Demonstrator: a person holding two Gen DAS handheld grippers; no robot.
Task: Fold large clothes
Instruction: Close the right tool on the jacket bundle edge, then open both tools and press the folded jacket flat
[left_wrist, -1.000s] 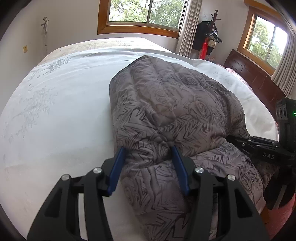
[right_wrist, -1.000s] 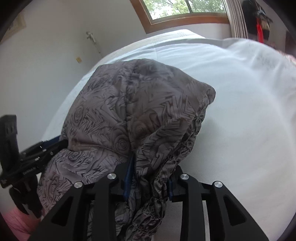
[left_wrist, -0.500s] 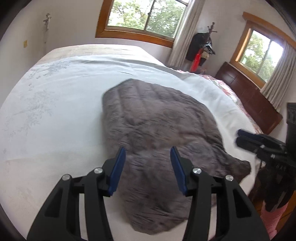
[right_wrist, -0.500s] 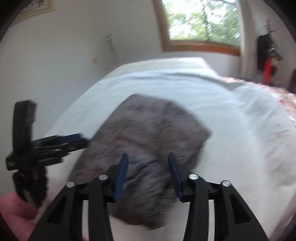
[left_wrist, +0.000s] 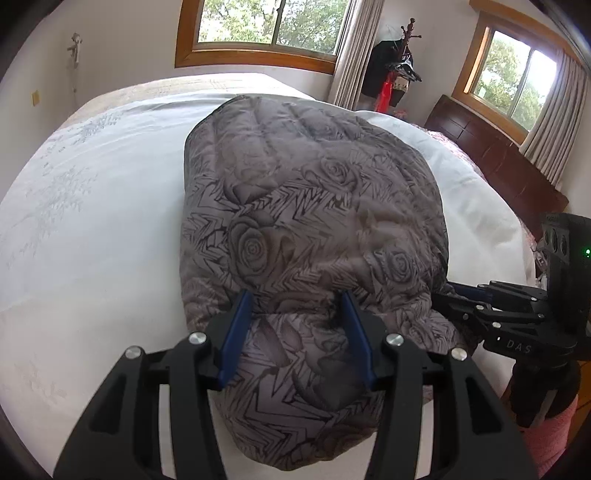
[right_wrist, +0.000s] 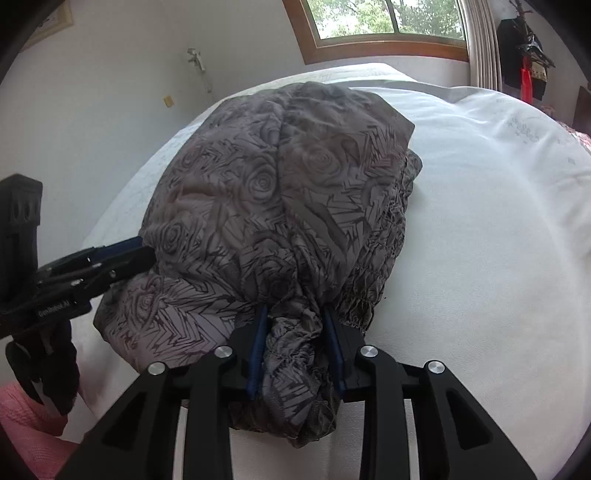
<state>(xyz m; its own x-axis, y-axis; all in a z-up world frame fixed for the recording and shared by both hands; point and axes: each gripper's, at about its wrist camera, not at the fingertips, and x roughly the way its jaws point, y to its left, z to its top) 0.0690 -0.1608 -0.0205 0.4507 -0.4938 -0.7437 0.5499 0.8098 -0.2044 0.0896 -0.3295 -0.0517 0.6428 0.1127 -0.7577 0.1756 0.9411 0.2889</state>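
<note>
A grey quilted jacket (left_wrist: 314, 206) printed with roses lies bunched on the white bed (left_wrist: 92, 221). My left gripper (left_wrist: 295, 299) is shut on a thick fold of its near edge, with fabric filling the gap between the blue pads. My right gripper (right_wrist: 294, 310) pinches a gathered, elasticated edge of the same jacket (right_wrist: 277, 192); its jaws are closing on the cloth. Each gripper shows in the other's view, at the jacket's side: the right gripper (left_wrist: 461, 291) and the left gripper (right_wrist: 136, 253). The near part of the jacket hangs below both grippers.
The white bedspread (right_wrist: 480, 221) spreads wide around the jacket. A dark wooden headboard (left_wrist: 498, 162) stands at the right, and a coat stand (left_wrist: 397, 74) with dark clothes is in the far corner. A pink sleeve (right_wrist: 22, 417) shows at the lower edge.
Half a second ago both grippers stood back with nothing between their pads and the jacket lay flatter on the bed. Now both are closed on its near edge again and it is bunched up.
</note>
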